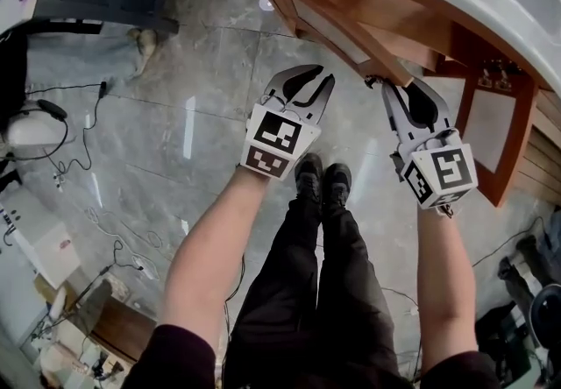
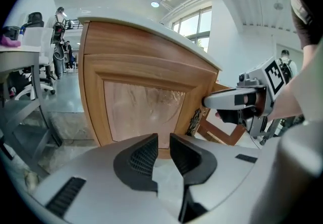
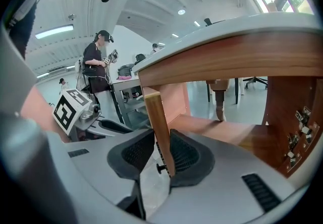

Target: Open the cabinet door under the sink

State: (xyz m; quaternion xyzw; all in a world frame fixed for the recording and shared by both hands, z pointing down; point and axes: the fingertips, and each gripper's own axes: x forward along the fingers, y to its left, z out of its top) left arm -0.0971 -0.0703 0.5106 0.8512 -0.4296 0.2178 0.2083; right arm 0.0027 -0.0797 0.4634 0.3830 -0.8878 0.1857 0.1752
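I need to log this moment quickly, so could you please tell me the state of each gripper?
Left gripper: open, nothing between its jaws.
Right gripper: closed on the edge of the cabinet door.

The cabinet door (image 3: 157,117) stands edge-on in the right gripper (image 1: 401,91), the left gripper (image 1: 308,81) to its left.

No words, numbers or brand names can be read anywhere; the marker cubes (image 1: 273,144) bear only black-and-white square patterns
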